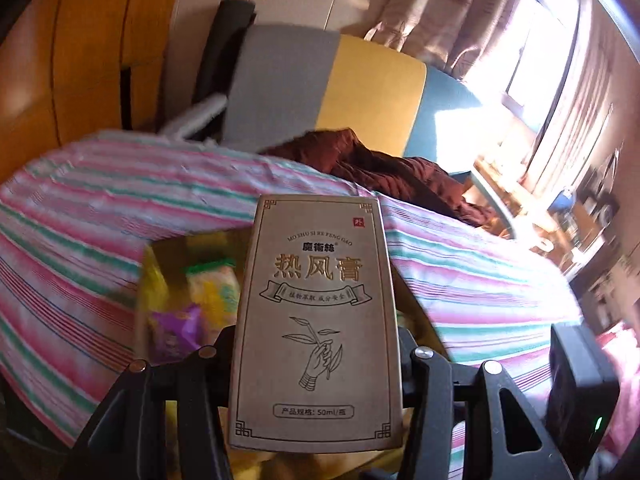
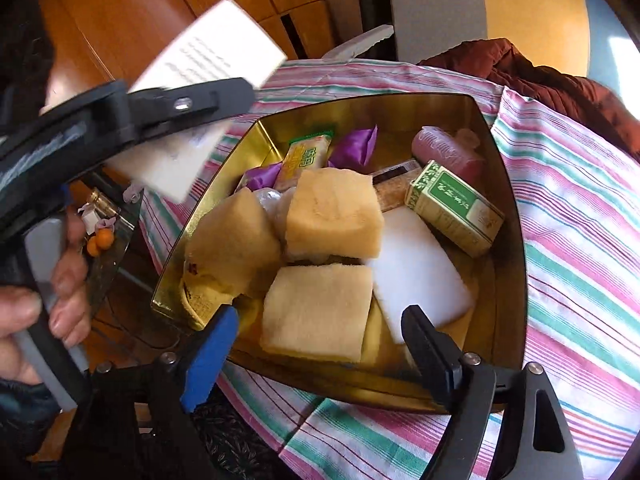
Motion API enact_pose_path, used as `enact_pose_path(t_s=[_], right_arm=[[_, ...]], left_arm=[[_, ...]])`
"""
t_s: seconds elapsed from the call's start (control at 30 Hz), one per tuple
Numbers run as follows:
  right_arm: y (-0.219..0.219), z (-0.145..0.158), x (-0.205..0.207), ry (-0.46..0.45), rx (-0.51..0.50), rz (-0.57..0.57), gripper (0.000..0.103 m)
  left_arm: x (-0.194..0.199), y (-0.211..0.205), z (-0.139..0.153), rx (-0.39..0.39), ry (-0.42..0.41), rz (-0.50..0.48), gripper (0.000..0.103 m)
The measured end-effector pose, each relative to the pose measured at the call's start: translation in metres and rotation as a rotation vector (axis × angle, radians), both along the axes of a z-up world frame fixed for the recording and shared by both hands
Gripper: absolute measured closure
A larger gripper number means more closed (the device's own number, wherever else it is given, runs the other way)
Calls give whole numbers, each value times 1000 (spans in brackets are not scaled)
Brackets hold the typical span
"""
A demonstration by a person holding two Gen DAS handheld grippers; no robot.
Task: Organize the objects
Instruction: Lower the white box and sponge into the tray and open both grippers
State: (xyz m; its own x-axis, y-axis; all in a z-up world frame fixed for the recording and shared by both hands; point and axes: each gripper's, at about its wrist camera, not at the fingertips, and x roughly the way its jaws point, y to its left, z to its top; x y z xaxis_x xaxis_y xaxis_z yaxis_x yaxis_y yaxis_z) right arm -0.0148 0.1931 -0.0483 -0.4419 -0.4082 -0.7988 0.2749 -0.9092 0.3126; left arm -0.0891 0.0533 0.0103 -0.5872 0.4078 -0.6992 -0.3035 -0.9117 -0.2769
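Note:
My left gripper [image 1: 316, 344] is shut on a tall grey-gold carton [image 1: 316, 312] with Chinese print, held upright above the striped cloth. The right wrist view shows this left gripper [image 2: 192, 100] at upper left with the carton [image 2: 200, 80] in its jaws, left of a gold tin [image 2: 508, 240]. The tin holds yellow sponges [image 2: 332, 212], a white pad [image 2: 420, 272], a green box [image 2: 456, 208], a pink roll [image 2: 444, 148] and purple packets [image 2: 356, 144]. My right gripper [image 2: 320, 328] is open and empty over the tin's near edge.
The tin sits on a pink, green and white striped cloth [image 2: 580, 216]. A brown garment [image 2: 540, 76] lies behind it, with a grey-yellow-blue chair back [image 1: 352, 88] and wooden cabinets [image 1: 80, 60] beyond. A glass side table [image 2: 104, 232] with small items stands at left.

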Motion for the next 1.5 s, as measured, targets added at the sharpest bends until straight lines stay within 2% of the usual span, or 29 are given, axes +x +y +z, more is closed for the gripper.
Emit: enact_pose_path(t_s=[0.17, 0.4, 0.5, 0.57, 0.7, 0.8, 0.9, 0.97, 1.07, 1.17, 1.2, 1.33, 1.5], right_arm=[[8, 4, 10, 4, -8, -14, 16], [13, 13, 22, 29, -5, -21, 13], [12, 13, 22, 30, -7, -23, 13], [13, 12, 23, 29, -4, -23, 13], [14, 11, 22, 24, -6, -29, 13], [16, 10, 21, 16, -9, -36, 12], [15, 7, 20, 10, -10, -38, 12], [14, 6, 20, 9, -11, -37, 12], [13, 4, 21, 4, -9, -37, 12], [10, 2, 21, -3, -5, -37, 12], [9, 2, 21, -3, -3, -36, 12], [7, 1, 25, -4, 13, -38, 12], [13, 3, 26, -3, 12, -62, 12]], left_arm=[[-21, 13, -8, 92, -86, 7, 51], [-50, 39, -16, 48, -98, 42, 51], [-70, 46, -26, 65, -138, 52, 51], [-80, 50, -34, 41, -166, 59, 51], [-88, 47, -48, 83, -245, 70, 44], [-82, 43, -44, 90, -228, 59, 43], [-72, 33, -31, 70, -171, 82, 45], [-64, 25, -22, 38, -114, 97, 46], [-55, 23, -18, -23, -62, 78, 53], [-58, 31, -32, -22, -114, 57, 57], [-59, 35, -36, -13, -127, 49, 62], [-56, 59, -41, -12, -119, -31, 62], [-47, 60, -35, -11, -106, -45, 60]])
